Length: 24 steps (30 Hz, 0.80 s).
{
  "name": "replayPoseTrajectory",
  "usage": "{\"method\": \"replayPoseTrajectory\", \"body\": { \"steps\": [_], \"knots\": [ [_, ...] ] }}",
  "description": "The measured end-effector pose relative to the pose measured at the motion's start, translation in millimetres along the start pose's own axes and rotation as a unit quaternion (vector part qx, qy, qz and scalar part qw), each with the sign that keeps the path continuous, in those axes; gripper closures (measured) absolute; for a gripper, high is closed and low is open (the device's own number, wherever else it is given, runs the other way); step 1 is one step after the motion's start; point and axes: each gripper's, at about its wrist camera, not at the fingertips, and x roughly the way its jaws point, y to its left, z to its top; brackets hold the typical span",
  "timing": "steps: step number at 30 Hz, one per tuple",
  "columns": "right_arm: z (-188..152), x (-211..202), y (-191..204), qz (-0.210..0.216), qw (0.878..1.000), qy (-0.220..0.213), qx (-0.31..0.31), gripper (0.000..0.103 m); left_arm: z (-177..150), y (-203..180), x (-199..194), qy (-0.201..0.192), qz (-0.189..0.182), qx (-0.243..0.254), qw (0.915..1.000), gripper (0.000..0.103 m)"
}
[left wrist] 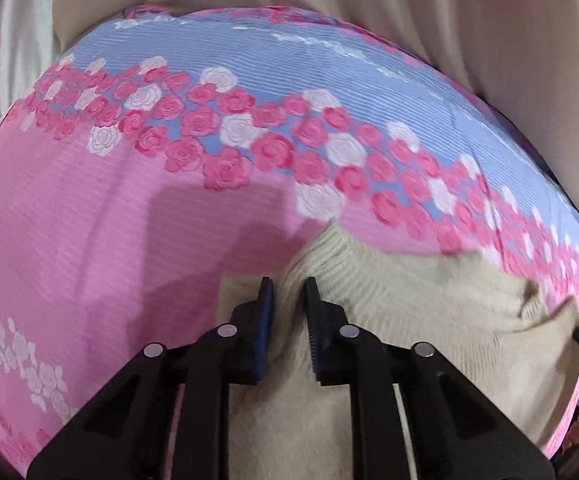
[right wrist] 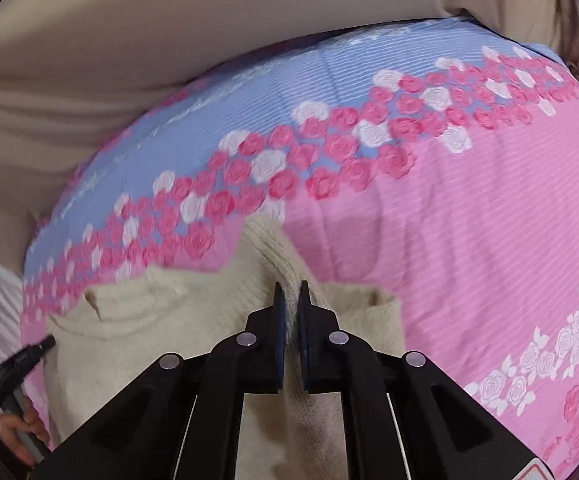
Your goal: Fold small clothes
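Observation:
A cream knitted garment (left wrist: 409, 312) lies on a pink and blue rose-print bedspread (left wrist: 129, 220). My left gripper (left wrist: 288, 286) is shut on a ribbed part of the cream garment, with cloth bunched between its blue pads. My right gripper (right wrist: 291, 290) is shut on another ribbed cuff-like part of the same cream garment (right wrist: 161, 320), which rises in a fold ahead of the fingers. The rest of the garment spreads flat to the left in the right wrist view. The other gripper (right wrist: 17, 364) shows at the far left there, held by a hand.
The bedspread (right wrist: 469, 220) covers the whole work surface. Beige cloth (left wrist: 409, 8) hangs behind its far edge, and also in the right wrist view (right wrist: 129, 40). White fabric (left wrist: 5, 60) is at the far left.

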Motion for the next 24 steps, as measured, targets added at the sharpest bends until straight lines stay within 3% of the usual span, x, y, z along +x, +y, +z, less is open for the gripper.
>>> {"method": "replayPoseTrajectory", "body": {
  "steps": [2, 3, 4, 6, 8, 10, 12, 14, 18, 21, 24],
  "knots": [
    [-0.5, 24.1, -13.0, -0.007, 0.999, 0.05, 0.009, 0.095, 5.4, 2.4, 10.9, 0.01, 0.006, -0.004, 0.9999, 0.087],
    [-0.8, 19.4, -14.9, -0.005, 0.999, 0.04, 0.015, 0.096, 8.0, 2.1, 12.4, 0.011, 0.008, -0.003, 0.9999, 0.085],
    [-1.0, 6.7, -13.6, -0.001, 1.0, 0.022, 0.022, 0.088, 10.3, 0.9, 10.2, 0.014, 0.009, -0.002, 0.9999, 0.084],
    [-7.2, -23.8, -2.7, 0.0, 1.0, -0.017, 0.011, 0.082, 11.3, -1.8, -6.1, 0.008, 0.001, -0.001, 1.0, 0.083],
    [-25.7, -52.7, 17.2, 0.044, 0.998, -0.04, -0.019, 0.082, 3.5, -10.0, -32.7, -0.016, -0.006, 0.016, 0.9997, 0.082],
    [-44.8, -53.4, 36.6, 0.064, 0.997, -0.022, -0.048, 0.09, -10.7, -24.8, -51.8, -0.028, -0.017, 0.046, 0.9984, 0.07],
    [-65.7, -30.0, 55.2, 0.048, 0.995, 0.018, -0.09, 0.093, -28.3, -40.0, -58.2, -0.024, -0.013, 0.069, 0.9972, 0.062],
    [-79.9, 5.5, 59.3, 0.006, 0.992, 0.067, -0.106, 0.093, -48.8, -53.5, -53.5, -0.005, -0.009, 0.084, 0.9964, 0.061],
    [-79.8, -11.5, 69.2, 0.022, 0.994, 0.048, -0.096, 0.091, -79.1, -63.0, -43.1, 0.033, -0.007, 0.082, 0.9961, 0.061],
    [-86.0, -25.5, 83.2, 0.012, 0.989, 0.028, -0.142, 0.09, -90.1, -66.3, -44.5, 0.032, 0.0, 0.094, 0.9951, 0.061],
    [-94.6, 2.7, 75.8, -0.022, 0.986, 0.068, -0.151, 0.088, -95.4, -65.2, -42.7, 0.037, 0.002, 0.09, 0.9952, 0.06]
  ]
}}
